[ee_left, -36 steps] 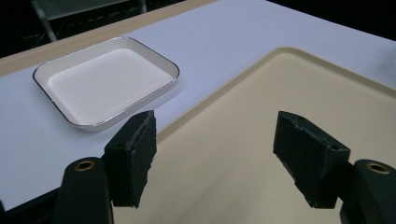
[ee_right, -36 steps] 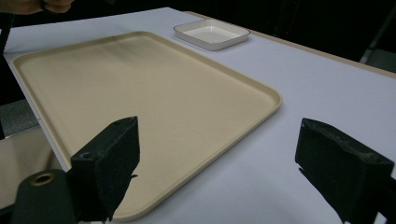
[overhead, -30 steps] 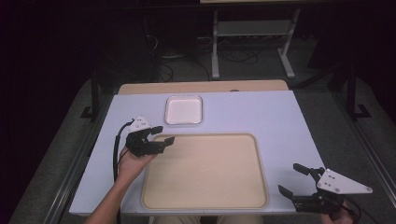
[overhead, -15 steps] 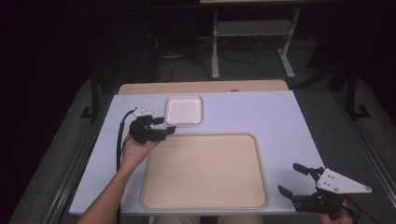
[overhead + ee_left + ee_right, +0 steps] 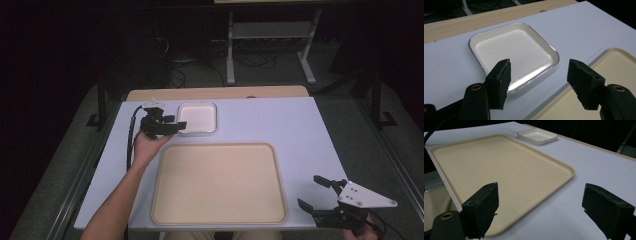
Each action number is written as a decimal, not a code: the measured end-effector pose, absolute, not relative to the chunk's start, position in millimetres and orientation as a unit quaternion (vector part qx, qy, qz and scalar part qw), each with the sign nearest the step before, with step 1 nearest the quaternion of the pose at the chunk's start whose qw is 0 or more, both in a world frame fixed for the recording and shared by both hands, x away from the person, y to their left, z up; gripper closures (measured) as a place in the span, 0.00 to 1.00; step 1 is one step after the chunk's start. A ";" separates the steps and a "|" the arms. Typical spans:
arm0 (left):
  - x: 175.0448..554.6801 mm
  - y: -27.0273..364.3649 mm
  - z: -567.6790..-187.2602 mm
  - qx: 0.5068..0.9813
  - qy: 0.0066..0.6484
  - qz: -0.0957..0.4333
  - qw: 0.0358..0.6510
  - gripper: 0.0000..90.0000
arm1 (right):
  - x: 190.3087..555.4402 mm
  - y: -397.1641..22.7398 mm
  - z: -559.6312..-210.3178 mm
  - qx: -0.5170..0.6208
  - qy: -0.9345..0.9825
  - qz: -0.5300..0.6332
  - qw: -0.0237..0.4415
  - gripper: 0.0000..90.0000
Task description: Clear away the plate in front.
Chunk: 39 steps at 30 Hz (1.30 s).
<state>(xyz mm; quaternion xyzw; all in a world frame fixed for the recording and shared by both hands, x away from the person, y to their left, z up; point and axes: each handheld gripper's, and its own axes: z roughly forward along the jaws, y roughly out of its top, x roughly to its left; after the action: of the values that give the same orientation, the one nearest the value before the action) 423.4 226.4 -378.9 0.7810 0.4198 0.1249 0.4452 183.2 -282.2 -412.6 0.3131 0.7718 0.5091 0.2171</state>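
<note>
White dish [image 5: 514, 53] before left gripper [image 5: 539, 75]

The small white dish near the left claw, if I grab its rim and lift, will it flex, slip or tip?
The small white dish looks rigid, with a thin dark-edged rim, so it probably won't flex. Its surface is glossy, so the left claw, now open near its edge, may slip on it. It is shallow and flat, so it should slide rather than tip when pushed, but held by one edge it would likely hang tilted.
</note>
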 end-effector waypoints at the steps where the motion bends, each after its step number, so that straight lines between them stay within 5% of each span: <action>1: 426.7 226.5 -378.8 0.781 0.422 0.126 0.442 0.39 | 183.2 -282.2 -412.6 0.313 0.772 0.509 0.217 0.14; 12: 464.3 226.2 -380.4 0.782 0.461 0.127 0.401 0.46 | 182.4 -283.5 -412.2 0.316 0.768 0.512 0.216 0.14; 16: 480.7 230.4 -387.6 0.765 0.501 0.089 0.395 0.48 | 182.9 -283.4 -412.3 0.316 0.770 0.511 0.216 0.14; 32: 496.8 222.3 -423.7 0.754 0.561 0.111 0.323 0.60 | 183.2 -283.6 -412.8 0.315 0.771 0.510 0.216 0.14; 39: 502.4 228.0 -434.0 0.737 0.594 0.085 0.311 0.55 | 182.6 -283.5 -412.7 0.314 0.771 0.511 0.216 0.14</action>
<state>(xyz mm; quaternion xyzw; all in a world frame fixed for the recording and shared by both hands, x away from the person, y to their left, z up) 502.4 228.0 -434.0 0.7370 0.5943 0.0851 0.3105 182.6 -283.5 -412.7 0.3137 0.7708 0.5108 0.2158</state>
